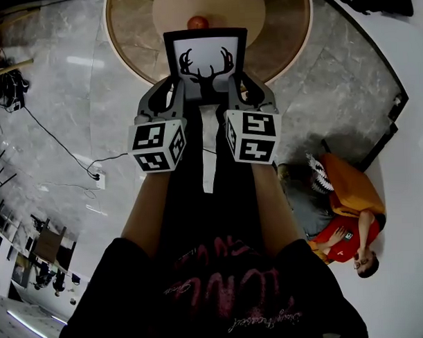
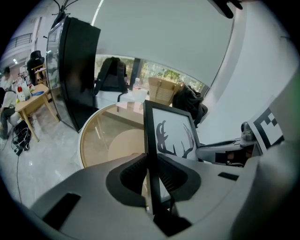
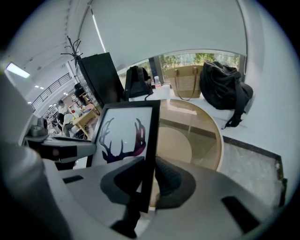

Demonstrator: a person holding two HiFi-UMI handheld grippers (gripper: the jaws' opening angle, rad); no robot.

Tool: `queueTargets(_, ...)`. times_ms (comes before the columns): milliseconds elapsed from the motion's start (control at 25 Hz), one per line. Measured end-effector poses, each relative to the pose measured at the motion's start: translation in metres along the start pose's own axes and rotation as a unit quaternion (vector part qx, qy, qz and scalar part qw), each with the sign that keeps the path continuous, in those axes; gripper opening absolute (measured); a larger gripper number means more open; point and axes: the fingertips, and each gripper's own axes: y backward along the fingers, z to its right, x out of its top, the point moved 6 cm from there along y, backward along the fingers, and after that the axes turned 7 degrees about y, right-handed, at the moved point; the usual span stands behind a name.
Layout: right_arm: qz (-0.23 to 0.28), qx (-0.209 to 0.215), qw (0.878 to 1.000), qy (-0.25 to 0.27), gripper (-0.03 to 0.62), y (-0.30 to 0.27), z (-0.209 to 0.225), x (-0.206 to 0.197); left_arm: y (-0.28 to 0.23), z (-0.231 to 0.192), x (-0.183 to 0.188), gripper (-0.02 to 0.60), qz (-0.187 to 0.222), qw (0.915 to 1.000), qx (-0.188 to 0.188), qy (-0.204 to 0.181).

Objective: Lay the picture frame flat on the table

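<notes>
While it is held clear of the round table (image 1: pixel 290 37), above its near edge, the picture frame (image 1: pixel 206 61) stands roughly upright. The left tongs (image 1: pixel 174 86) pinch its left border and the right tongs (image 1: pixel 240 84) pinch its right border.

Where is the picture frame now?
The picture frame sits top centre in head view, held upright between left tool and right tool, at the round table.

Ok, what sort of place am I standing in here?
Likely an open-plan office or studio: a grey marble-tiled floor, a large round glossy tan table, and a cluttered wooden desk in the background.
</notes>
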Motion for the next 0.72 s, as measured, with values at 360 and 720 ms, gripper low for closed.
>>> queueTargets(360,-0.034,0.007,0.999,-0.012,0.081,-0.029,0.001,-0.033,-0.025,-0.014,-0.031,0.074,-0.034,0.9994,0.005,0.007)
queueTargets(720,-0.059,0.008,0.998,-0.019,0.081,-0.051,0.005,-0.053,-0.047,-0.022,-0.05,0.074,-0.059,0.9982,0.009,0.013)
